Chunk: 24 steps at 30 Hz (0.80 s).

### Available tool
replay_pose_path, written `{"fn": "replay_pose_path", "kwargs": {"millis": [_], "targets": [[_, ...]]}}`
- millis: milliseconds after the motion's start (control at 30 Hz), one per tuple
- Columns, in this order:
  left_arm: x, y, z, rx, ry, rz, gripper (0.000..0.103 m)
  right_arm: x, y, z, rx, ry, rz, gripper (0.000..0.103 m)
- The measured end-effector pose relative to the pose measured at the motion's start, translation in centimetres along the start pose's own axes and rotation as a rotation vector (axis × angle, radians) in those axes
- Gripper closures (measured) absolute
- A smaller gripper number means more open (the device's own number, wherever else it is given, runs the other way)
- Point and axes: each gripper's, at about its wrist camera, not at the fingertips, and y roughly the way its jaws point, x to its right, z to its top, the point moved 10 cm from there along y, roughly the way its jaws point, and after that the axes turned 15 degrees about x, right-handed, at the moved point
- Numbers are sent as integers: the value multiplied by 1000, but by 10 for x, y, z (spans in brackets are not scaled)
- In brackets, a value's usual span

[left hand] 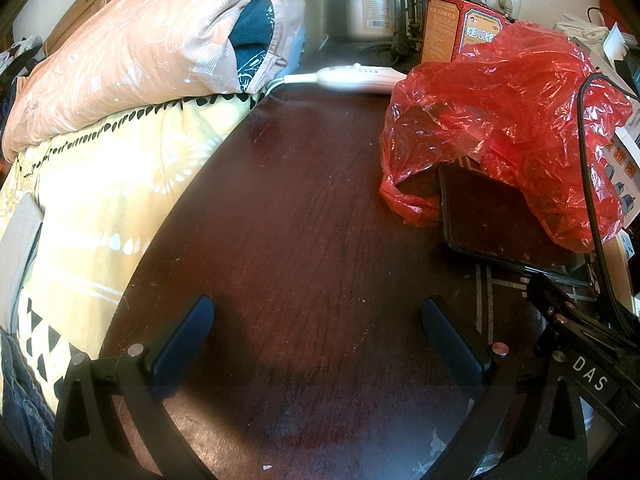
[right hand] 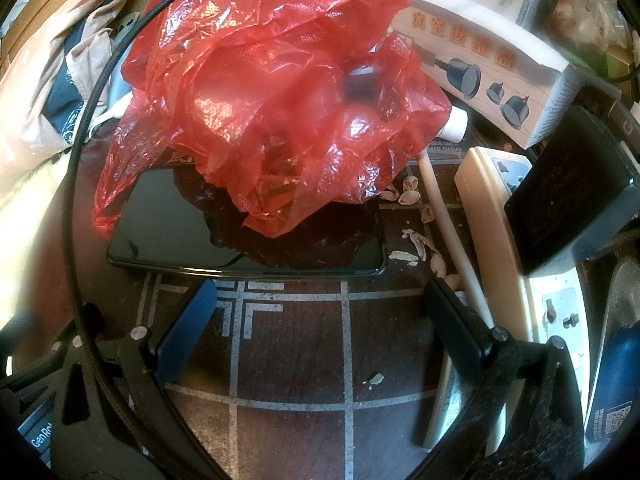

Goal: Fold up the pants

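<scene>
Two sets of tongs, both spread wide and holding nothing! The left tongs [left hand: 318, 320] hover over bare dark wood of the bench [left hand: 312, 208], and the right tongs [right hand: 320, 304] hang above a patch marked with pale grid lines, pistachio shells [right hand: 416, 240] scattered just to their right beside a white cable [right hand: 448, 224] and a cream power strip [right hand: 492, 216]. A little farther out lies a black phone [right hand: 168, 224], face up, with a crumpled red plastic bag [right hand: 280, 100] slumped over its far edge. Beyond that, a white product box [right hand: 500, 68] on the right, and in the left view a red printed box [left hand: 460, 28] and a metal canister [left hand: 370, 8] at the back.

And the pants? Not clearly on show. A strip of dark blue fabric [left hand: 24, 412] peeks in at the near left edge of the left view, on the bed beside the yellow patterned sheet [left hand: 104, 200], below the peach pillow [left hand: 120, 56]; whether that is the pants, I cannot tell. If so, expect soft, limp cloth that sags. My call is to pinch the waistband corners, one per hand.
</scene>
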Motion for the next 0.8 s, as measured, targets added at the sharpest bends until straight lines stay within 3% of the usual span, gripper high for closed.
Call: {"fn": "replay_pose_path", "kwargs": {"millis": [800], "targets": [[0, 0, 0, 1, 0, 1, 0, -3, 2, 1, 0, 0, -2, 0]]}}
